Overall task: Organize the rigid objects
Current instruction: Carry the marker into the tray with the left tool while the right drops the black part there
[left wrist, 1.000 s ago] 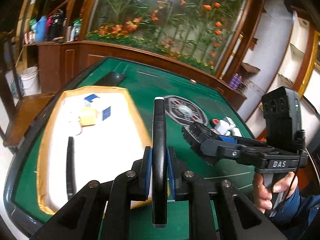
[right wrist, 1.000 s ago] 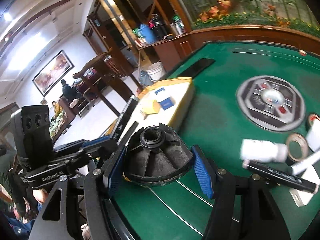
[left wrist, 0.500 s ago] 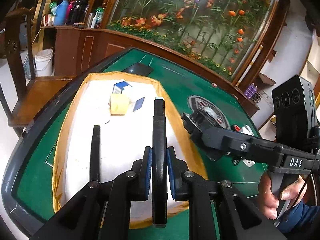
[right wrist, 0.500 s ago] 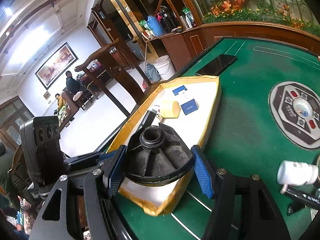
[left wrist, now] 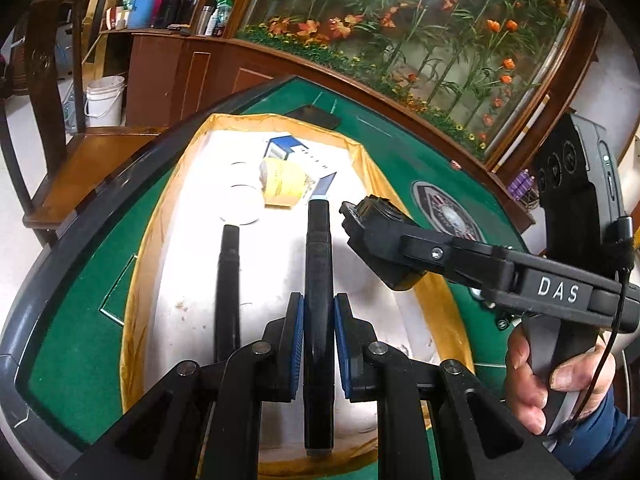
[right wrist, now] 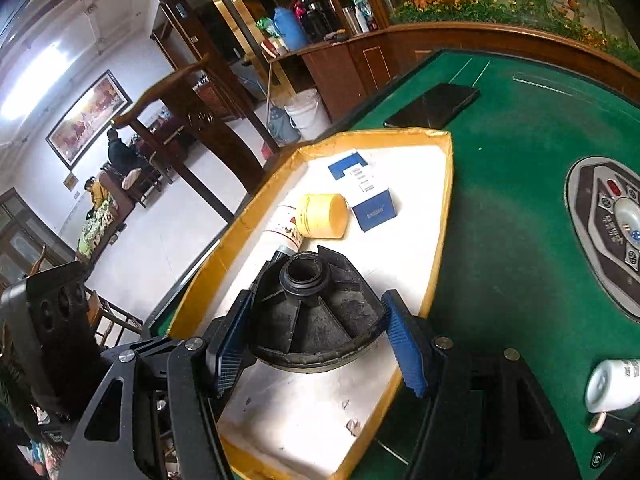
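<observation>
My left gripper (left wrist: 318, 344) is shut on a long black marker (left wrist: 318, 264) and holds it over the white tray with a yellow rim (left wrist: 140, 248). A second black marker (left wrist: 227, 280) lies in the tray to its left. My right gripper (right wrist: 316, 340) is shut on a black ribbed round part (right wrist: 316, 320) above the tray's near end (right wrist: 436, 276); it also shows in the left wrist view (left wrist: 384, 232). A yellow jar (right wrist: 322, 216), a blue box (right wrist: 376, 210) and a white-blue card (right wrist: 354, 170) lie in the tray.
A black phone (right wrist: 434, 106) lies on the green table beyond the tray. A round control panel (right wrist: 608, 228) sits mid-table. A white bottle (right wrist: 614, 384) lies at the right. A wooden chair (left wrist: 48, 120) and white bucket (left wrist: 104, 100) stand left of the table.
Both grippers have moved left over the tray, still holding the marker and the round part. The tray and its contents look closer.
</observation>
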`<state>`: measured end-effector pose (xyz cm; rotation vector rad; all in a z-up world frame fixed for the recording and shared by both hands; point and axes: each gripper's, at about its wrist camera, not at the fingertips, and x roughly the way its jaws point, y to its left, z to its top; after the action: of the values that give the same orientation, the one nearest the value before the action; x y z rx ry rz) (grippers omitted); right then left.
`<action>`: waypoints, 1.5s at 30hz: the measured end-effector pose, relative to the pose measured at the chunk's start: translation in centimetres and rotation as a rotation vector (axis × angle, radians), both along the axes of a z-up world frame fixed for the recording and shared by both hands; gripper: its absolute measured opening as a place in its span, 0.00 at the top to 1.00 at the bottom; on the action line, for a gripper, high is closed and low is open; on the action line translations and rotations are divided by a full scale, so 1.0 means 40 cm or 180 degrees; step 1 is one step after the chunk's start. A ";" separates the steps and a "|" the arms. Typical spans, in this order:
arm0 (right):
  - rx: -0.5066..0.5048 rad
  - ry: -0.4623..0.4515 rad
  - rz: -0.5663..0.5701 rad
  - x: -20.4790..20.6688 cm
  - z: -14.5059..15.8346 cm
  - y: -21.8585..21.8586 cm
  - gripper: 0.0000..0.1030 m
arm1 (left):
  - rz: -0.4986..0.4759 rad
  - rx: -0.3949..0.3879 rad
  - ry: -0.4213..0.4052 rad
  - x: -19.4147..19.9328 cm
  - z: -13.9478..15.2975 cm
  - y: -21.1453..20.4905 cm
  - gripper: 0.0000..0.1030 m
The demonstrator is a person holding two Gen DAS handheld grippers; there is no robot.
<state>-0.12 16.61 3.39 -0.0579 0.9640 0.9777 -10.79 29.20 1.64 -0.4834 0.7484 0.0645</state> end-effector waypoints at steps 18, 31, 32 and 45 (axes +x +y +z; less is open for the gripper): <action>-0.0545 -0.0554 0.0230 -0.063 -0.039 0.082 0.37 | 0.0193 0.0330 0.0252 -0.003 -0.012 -0.010 0.84; -0.0210 -0.0355 0.0093 -0.046 0.007 -0.006 0.37 | 0.0163 0.0322 0.0057 -0.032 0.051 -0.030 0.56; -0.0159 -0.0327 0.0070 -0.042 0.014 -0.023 0.37 | 0.0115 0.0334 0.0019 -0.032 0.061 -0.043 0.56; 0.0398 0.0157 0.0175 -0.010 -0.015 -0.050 0.30 | 0.0175 0.0614 0.0034 -0.038 0.111 -0.098 0.48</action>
<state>-0.51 14.60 2.79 0.0449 0.9485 1.0925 -12.32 25.30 6.07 -0.3196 0.7314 0.1889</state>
